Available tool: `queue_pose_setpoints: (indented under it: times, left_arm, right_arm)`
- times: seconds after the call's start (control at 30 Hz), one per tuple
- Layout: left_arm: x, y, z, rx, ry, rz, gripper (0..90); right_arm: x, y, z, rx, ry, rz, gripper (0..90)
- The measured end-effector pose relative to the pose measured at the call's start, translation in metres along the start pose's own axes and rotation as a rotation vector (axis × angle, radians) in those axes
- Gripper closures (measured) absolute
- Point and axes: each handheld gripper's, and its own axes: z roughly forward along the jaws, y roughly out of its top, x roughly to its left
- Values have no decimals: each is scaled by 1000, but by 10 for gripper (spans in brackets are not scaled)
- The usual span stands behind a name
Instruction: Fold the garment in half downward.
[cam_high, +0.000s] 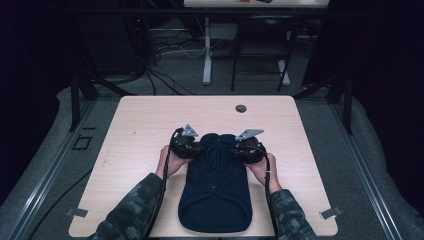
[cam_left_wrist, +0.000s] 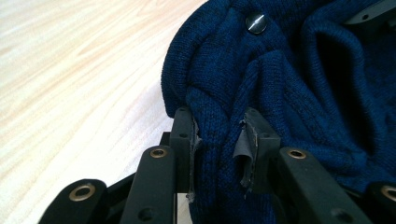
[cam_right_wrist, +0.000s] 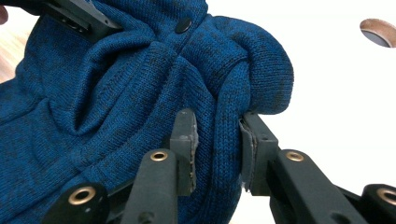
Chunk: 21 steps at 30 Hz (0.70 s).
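Note:
A dark blue knitted garment (cam_high: 216, 192) lies folded lengthwise on the wooden table (cam_high: 150, 125), its far end bunched up between my two grippers. My left gripper (cam_high: 186, 145) pinches the left side of that bunch; a thick fold of blue knit (cam_left_wrist: 219, 140) sits clamped between its jaws, with a dark button (cam_left_wrist: 256, 22) just beyond. My right gripper (cam_high: 248, 148) holds the right side, its jaws closed on another fold of the knit (cam_right_wrist: 219, 140), and a button (cam_right_wrist: 183, 24) shows above it. A hand holds each gripper.
A round cable hole (cam_high: 241, 108) sits near the table's far edge, also seen as the hole (cam_right_wrist: 378, 31) in the right gripper view. Beyond the table are desk legs (cam_high: 207, 50) and cables on grey carpet. Dark frame posts (cam_high: 75, 95) flank the table.

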Motion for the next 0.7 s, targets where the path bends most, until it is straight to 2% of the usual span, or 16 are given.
queue_pose_setpoints:
  times: [0.17, 0.2, 0.43, 0.7]
  left_arm:
    - [-4, 2, -4, -26, 8, 22, 708]
    - [-4, 2, -5, -29, 7, 26, 708]
    - [-11, 5, -13, -65, 20, 70, 712]
    - [-15, 6, -19, -77, 19, 92, 720]
  right_arm:
    - [-4, -2, -3, -3, 13, 22, 686]
    - [-4, -3, -2, -17, 15, 32, 683]
    - [-6, -4, -5, -14, 23, 45, 670]
    - [-9, -5, -8, -23, 36, 53, 660]
